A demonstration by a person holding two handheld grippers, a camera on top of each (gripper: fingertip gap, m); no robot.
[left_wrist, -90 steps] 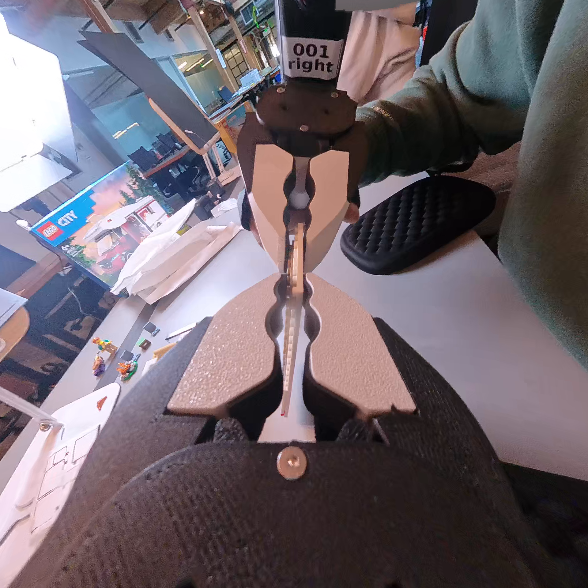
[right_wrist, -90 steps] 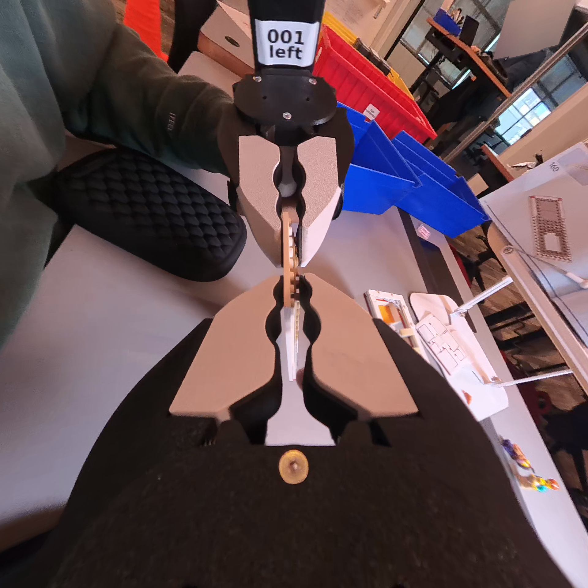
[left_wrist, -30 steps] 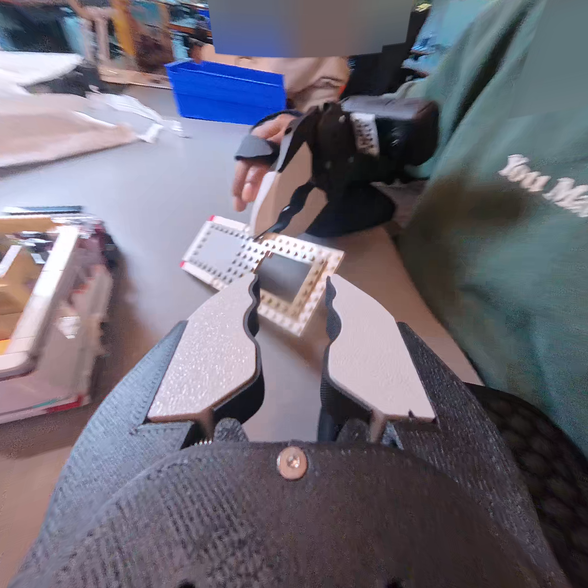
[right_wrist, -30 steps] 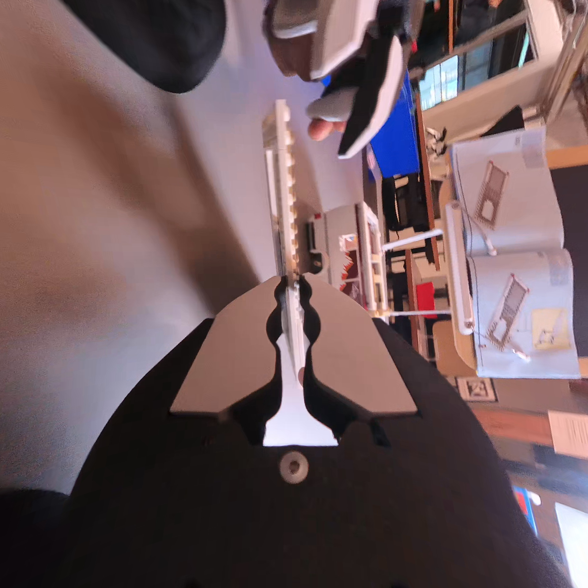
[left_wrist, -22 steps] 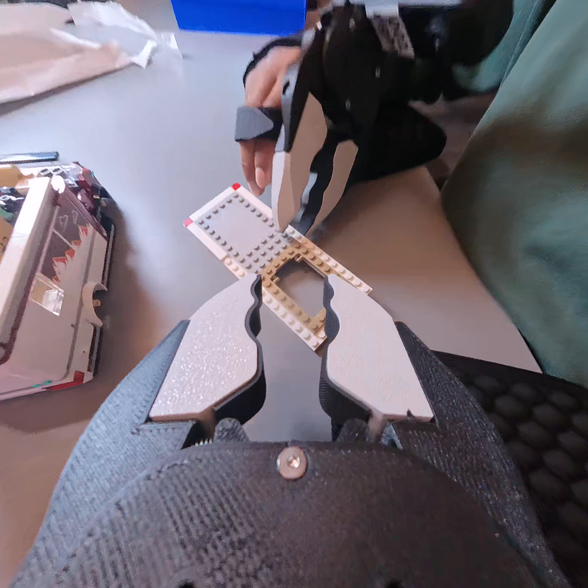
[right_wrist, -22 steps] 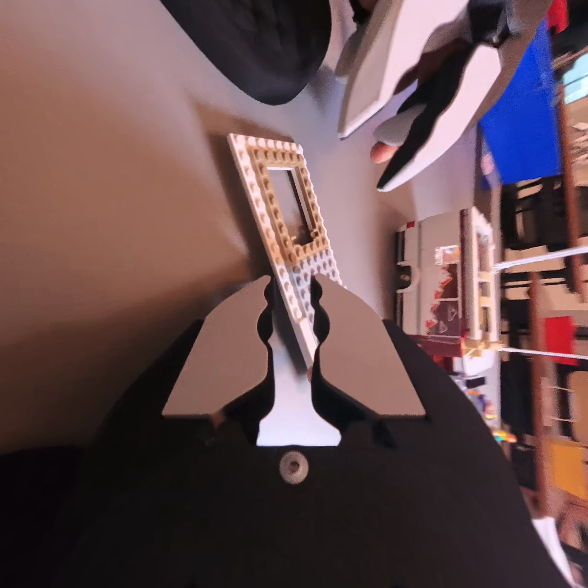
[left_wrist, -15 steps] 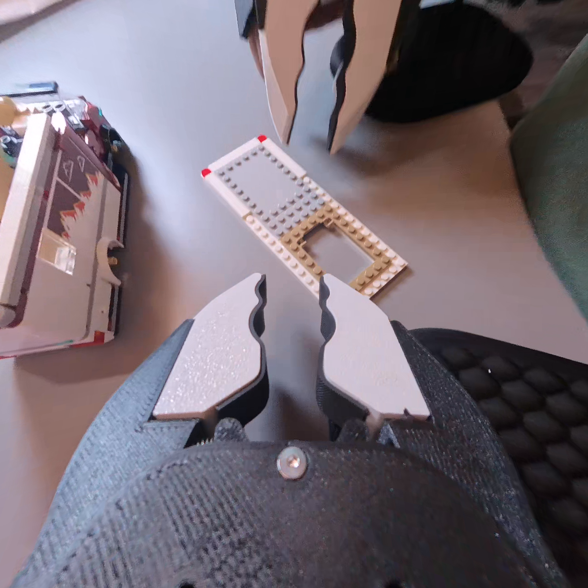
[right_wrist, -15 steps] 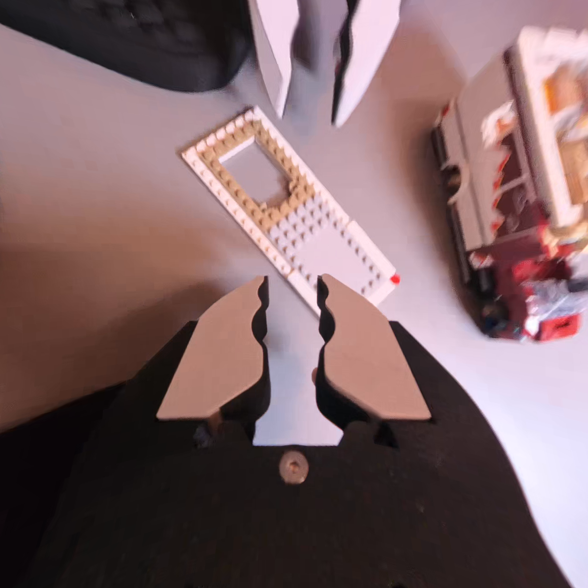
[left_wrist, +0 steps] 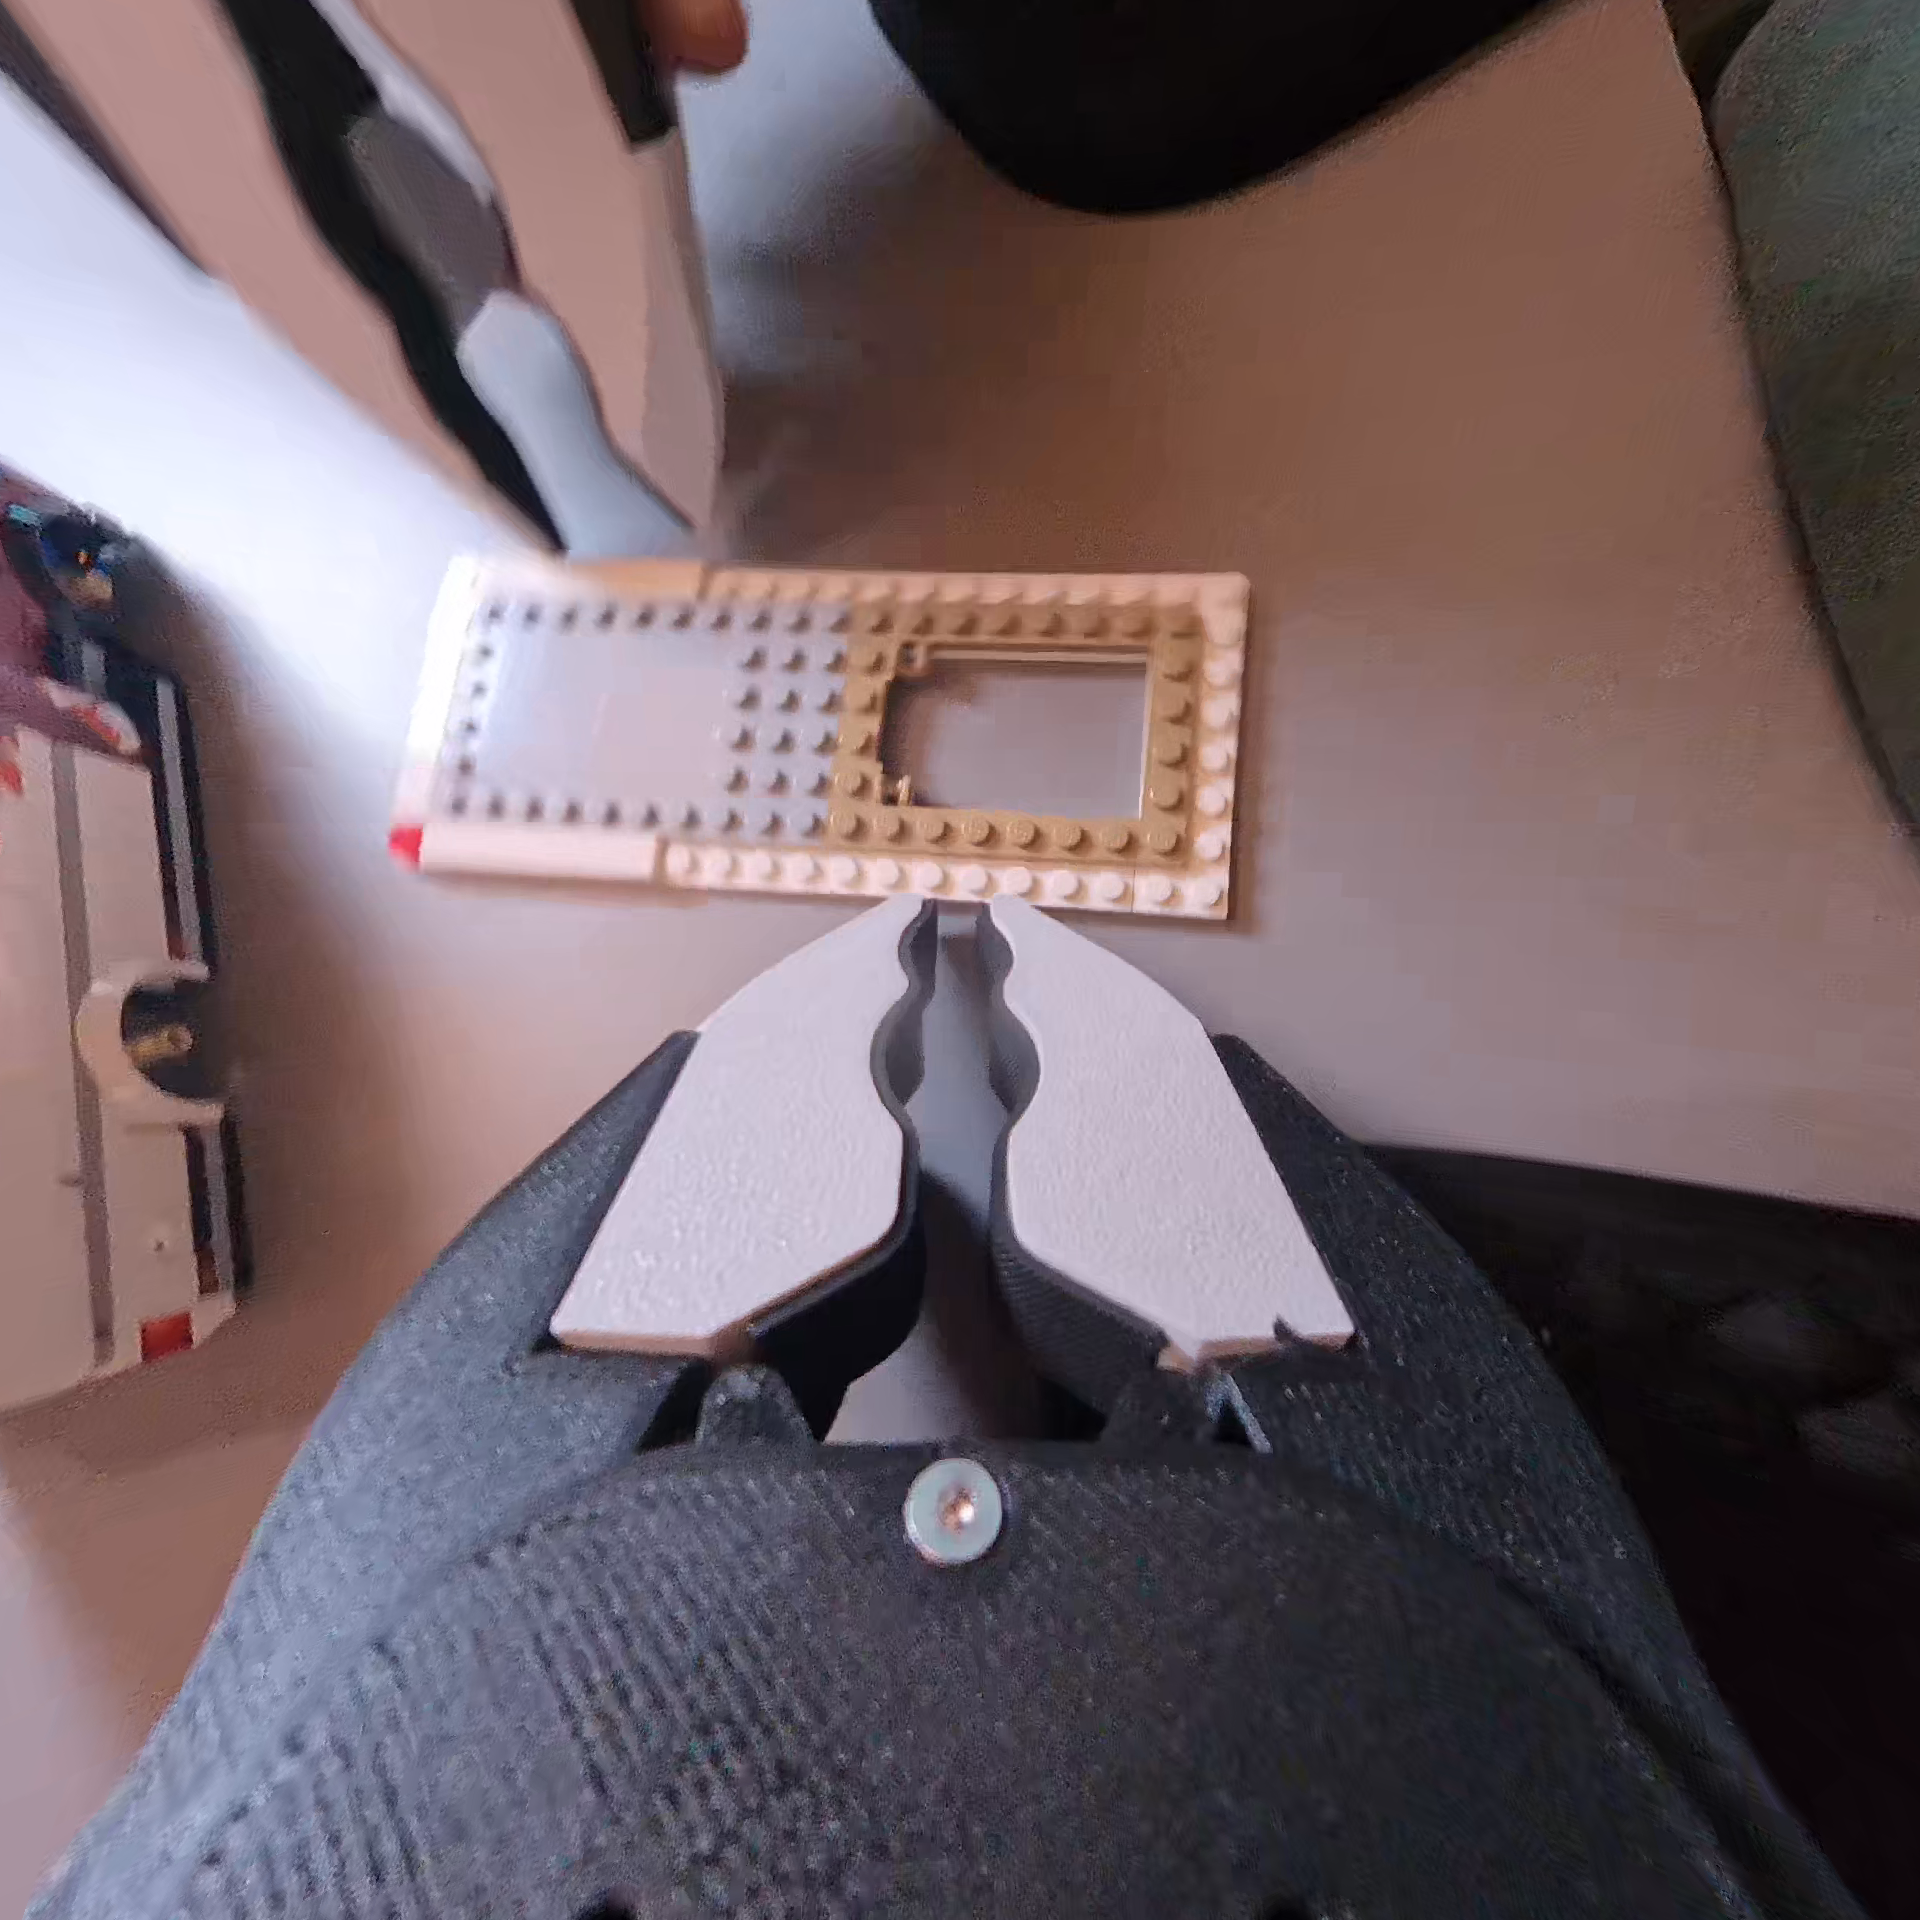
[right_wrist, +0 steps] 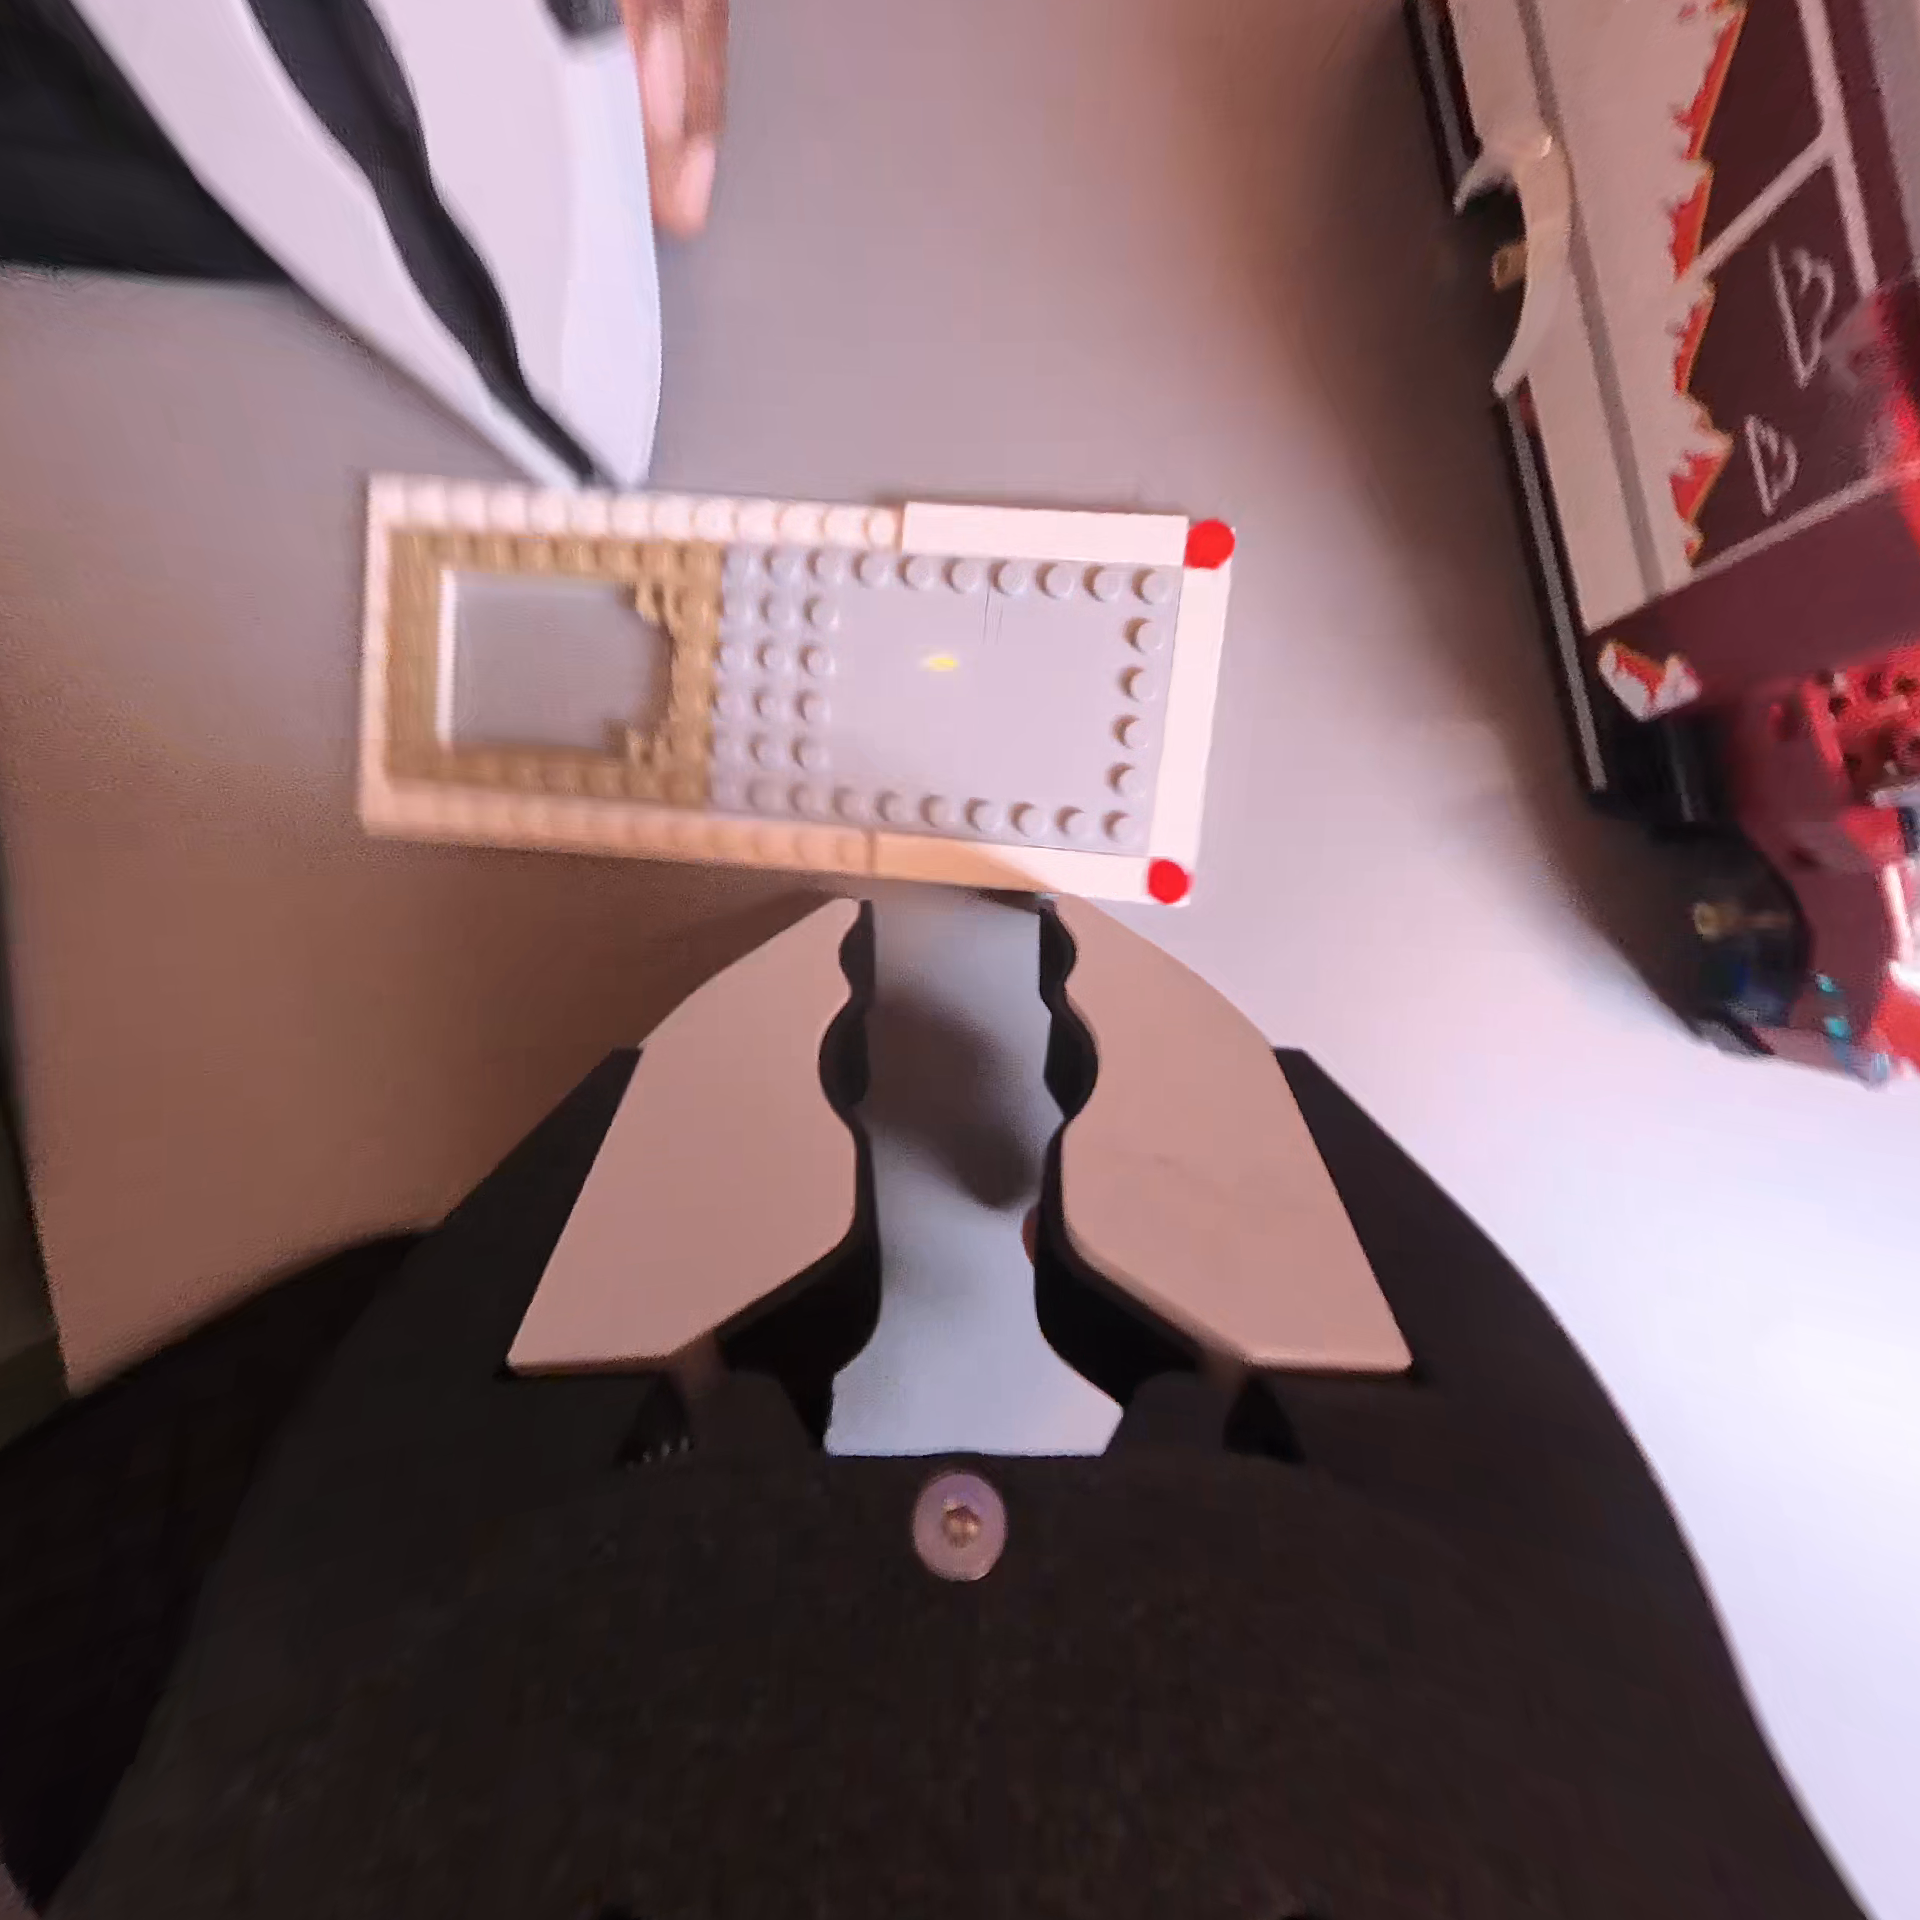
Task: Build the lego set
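Observation:
A flat brick plate (left_wrist: 623, 717), grey with a tan frame around a window hole, a white rim and red corner dots, lies on the table (left_wrist: 1455, 520). My left gripper (left_wrist: 958, 906) hovers at the middle of its near long edge, jaws a narrow gap apart with only table between them. My right gripper (right_wrist: 951, 909) is open and empty, fingertips just above the near edge of the plate (right_wrist: 935, 717) by a red corner. Each gripper shows blurred at the plate's far edge in the other's view: the right gripper (left_wrist: 634, 520) and the left gripper (right_wrist: 608, 468).
A brick-built vehicle, white and dark red, stands beside the plate (left_wrist: 104, 1039), (right_wrist: 1714, 416). A black padded rest (left_wrist: 1195, 104) lies beyond the plate. A green sleeve (left_wrist: 1849, 416) is at the right edge. A fingertip (right_wrist: 675, 156) shows near the left gripper. The grippers' ends are close to 10 cm from one another.
Both grippers held the plate upright between them. The left let go, the right laid it flat and opened. Both now hover over it, and the left jaws have narrowed.

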